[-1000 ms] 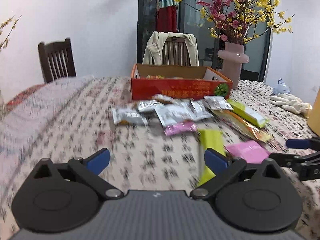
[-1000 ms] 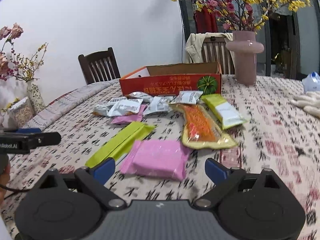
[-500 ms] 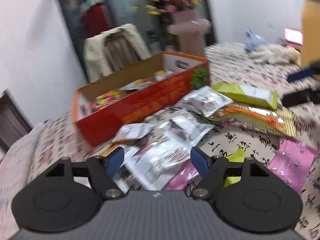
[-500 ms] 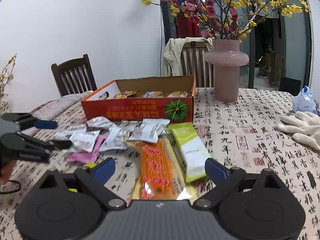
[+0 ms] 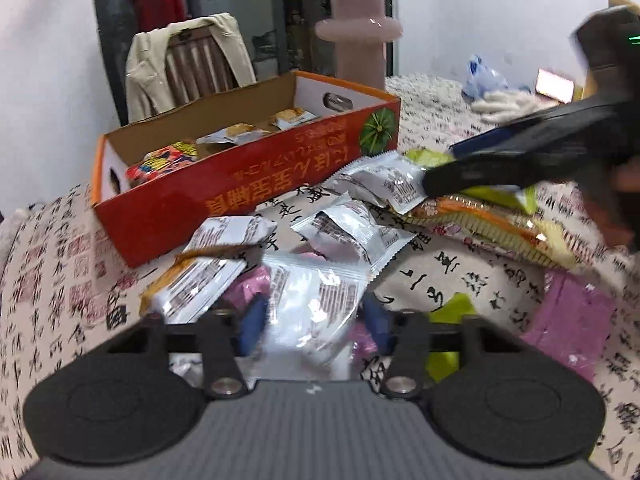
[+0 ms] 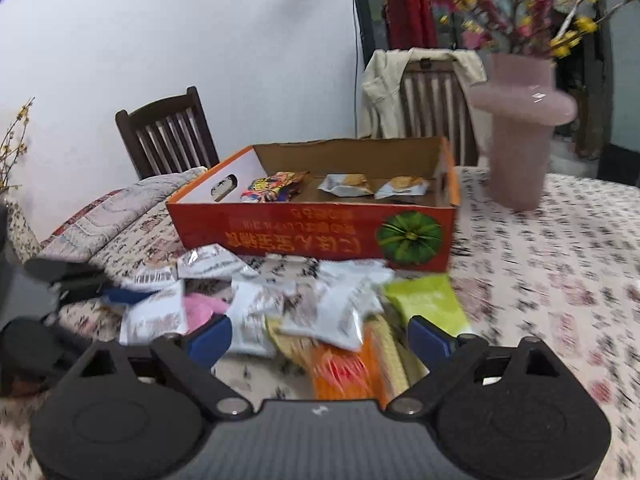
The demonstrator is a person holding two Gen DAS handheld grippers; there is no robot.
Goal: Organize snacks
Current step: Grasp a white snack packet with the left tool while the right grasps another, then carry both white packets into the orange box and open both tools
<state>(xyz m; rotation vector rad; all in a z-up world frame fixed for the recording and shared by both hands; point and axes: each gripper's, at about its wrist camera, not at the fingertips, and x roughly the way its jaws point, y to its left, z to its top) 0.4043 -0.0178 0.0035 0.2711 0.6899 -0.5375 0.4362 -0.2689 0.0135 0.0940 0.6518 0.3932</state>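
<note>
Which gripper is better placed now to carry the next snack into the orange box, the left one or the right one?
Left. The left gripper has been closing with a silver packet between its fingers. The right gripper hovers open, holding nothing.

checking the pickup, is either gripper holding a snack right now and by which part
The left gripper has just been closing on a silver snack packet, its near end between the pads. The right gripper is open, holding nothing.

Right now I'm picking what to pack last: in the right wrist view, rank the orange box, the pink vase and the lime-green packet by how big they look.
1. Orange box, widest by far.
2. Pink vase.
3. Lime-green packet, partly covered by silver packets; it lies nearer the camera, so its true size is unsure.
</note>
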